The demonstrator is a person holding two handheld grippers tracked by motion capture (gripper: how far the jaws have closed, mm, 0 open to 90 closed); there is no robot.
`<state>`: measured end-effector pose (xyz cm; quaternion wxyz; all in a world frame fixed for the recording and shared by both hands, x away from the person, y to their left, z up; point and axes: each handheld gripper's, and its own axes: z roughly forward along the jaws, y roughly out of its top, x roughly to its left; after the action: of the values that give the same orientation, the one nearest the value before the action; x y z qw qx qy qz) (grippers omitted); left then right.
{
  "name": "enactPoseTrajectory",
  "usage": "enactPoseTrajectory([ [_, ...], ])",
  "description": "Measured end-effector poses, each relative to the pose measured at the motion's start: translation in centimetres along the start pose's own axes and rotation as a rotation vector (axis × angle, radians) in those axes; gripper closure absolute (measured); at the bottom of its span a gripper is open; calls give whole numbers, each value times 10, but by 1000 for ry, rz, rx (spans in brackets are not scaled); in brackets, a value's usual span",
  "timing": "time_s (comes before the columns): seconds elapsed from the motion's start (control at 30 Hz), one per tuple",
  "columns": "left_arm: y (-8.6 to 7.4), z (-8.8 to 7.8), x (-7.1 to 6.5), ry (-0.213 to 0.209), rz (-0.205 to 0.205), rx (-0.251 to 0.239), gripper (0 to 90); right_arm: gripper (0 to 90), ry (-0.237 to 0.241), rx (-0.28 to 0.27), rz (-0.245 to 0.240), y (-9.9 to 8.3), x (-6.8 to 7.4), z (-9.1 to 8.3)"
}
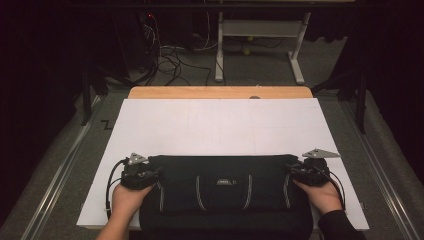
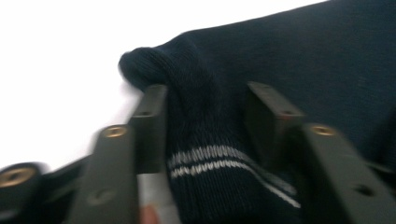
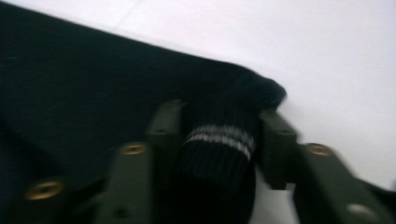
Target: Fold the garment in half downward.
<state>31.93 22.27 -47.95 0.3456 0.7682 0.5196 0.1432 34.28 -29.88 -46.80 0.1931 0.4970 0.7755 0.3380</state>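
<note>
Both tools grip one dark knitted sweater (image 1: 225,192), each closed on a ribbed cuff. Left tool (image 1: 150,176), seen from above, sits at the garment's left end; in the left gripper view its two black jaws press either side of a rolled cuff (image 2: 205,154), a thick navy rib knit crossed by two thin pale stripes. Right tool (image 1: 295,172) sits at the right end, and in the right gripper view its jaws likewise pinch the other cuff (image 3: 219,140), the same soft ribbing with two pale stripes. The jaws are flat, matte black bars with brass-coloured screw heads.

From above the sweater lies folded into a long, rounded rectangle at the near edge of the bench (image 1: 220,92), on a smooth white sheet (image 1: 220,125) that covers most of the wooden top. Its front shows four pale stripe pairs running across the fold and one small label (image 1: 226,182) in the middle. Each tool carries one grey three-cornered plate and one black cable. Two hands hold the tools, the left hand (image 1: 126,197) bare at the wrist, the right hand (image 1: 325,196) ending in a dark sleeve.
</note>
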Motion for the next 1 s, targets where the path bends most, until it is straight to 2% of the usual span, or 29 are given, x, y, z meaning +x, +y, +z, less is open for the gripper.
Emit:
enactPoseTrajectory([
  [0.03,0,0,0,-17,-1,0,609,716,19,1,-15,0,2,0],
  [0.13,-2,0,0,-53,-3,-9,659,748,31,4,-14,0,4,0],
  [0.2,-4,-1,0,-60,11,-27,688,767,39,-1,-32,0,4,0],
  [0.3,-6,-3,3,-82,-11,-48,710,777,31,-15,-51,-1,4,-1],
  [0.4,-6,-8,1,-75,0,-77,718,780,18,-34,-60,-2,6,-5],
  [0.43,-6,-11,0,-73,9,-91,723,781,10,-56,-65,-1,6,-8],
  [0.57,-3,-21,-5,-54,27,-162,729,782,-9,-97,-75,2,7,-13],
  [0.63,1,-24,-5,-45,40,-172,735,784,-29,-129,-87,9,7,-17],
  [0.77,9,-27,-4,-9,38,-185,744,785,-50,-154,-97,19,8,-19],
  [0.87,20,-28,-2,2,31,-202,746,786,-59,-165,-105,25,8,-18],
  [1.0,34,-26,1,12,31,-195,750,786,-70,-171,-113,35,8,-13],
])
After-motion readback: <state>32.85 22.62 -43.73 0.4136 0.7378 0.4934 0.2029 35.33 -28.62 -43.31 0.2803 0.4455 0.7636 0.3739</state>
